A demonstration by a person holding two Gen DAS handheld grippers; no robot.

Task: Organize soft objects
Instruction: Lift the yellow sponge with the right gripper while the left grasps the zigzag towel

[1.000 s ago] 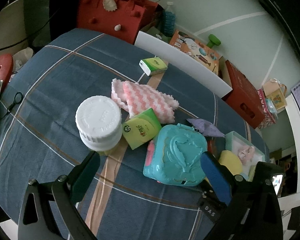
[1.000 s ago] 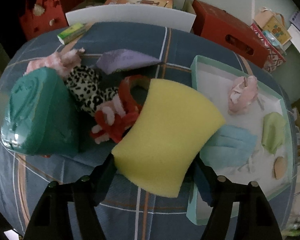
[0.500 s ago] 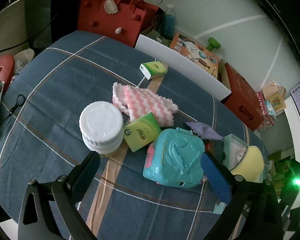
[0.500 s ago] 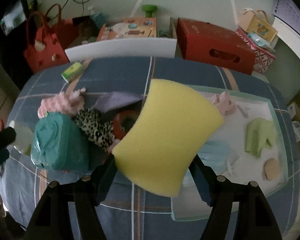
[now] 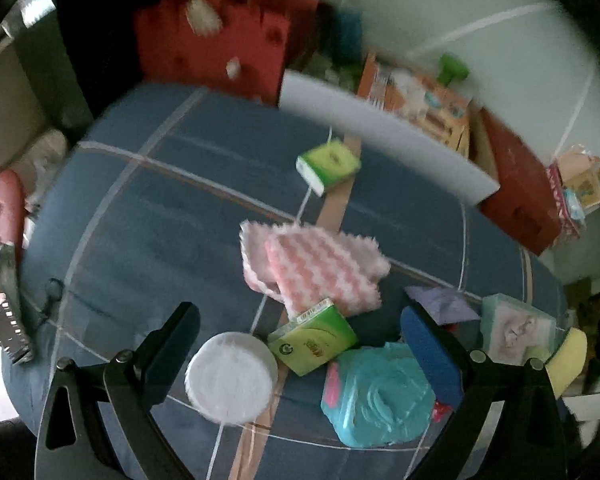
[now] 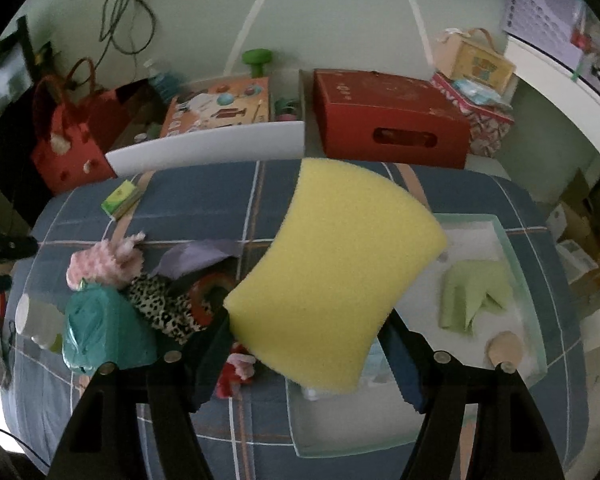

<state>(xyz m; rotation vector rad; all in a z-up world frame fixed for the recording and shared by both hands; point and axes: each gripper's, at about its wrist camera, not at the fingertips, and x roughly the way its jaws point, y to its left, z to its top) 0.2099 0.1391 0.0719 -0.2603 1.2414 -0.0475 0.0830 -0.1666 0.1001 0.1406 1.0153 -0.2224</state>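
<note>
My right gripper (image 6: 304, 344) is shut on a yellow sponge (image 6: 332, 276) and holds it high above the table, over the left edge of a pale green tray (image 6: 540, 336). The tray holds a green cloth (image 6: 476, 292) and a tan pad (image 6: 504, 346). The sponge also shows in the left wrist view (image 5: 568, 360). My left gripper (image 5: 300, 344) is open and empty above a white jar lid (image 5: 232, 376), a green tissue pack (image 5: 312, 340) and a teal pouch (image 5: 380, 396). A pink zigzag cloth (image 5: 316, 268) lies beyond them.
A second tissue pack (image 5: 328, 166) lies farther back. A leopard cloth (image 6: 164, 308), a purple cloth (image 6: 196, 258) and a red ring (image 6: 208, 296) lie left of the tray. A red bag (image 5: 220, 44) and a red box (image 6: 388, 120) stand behind the table.
My right gripper has lifted the yellow sponge higher and carried it right, over the tray. My left gripper has pulled back and up, so the jar and pouch now sit between its fingers in view.
</note>
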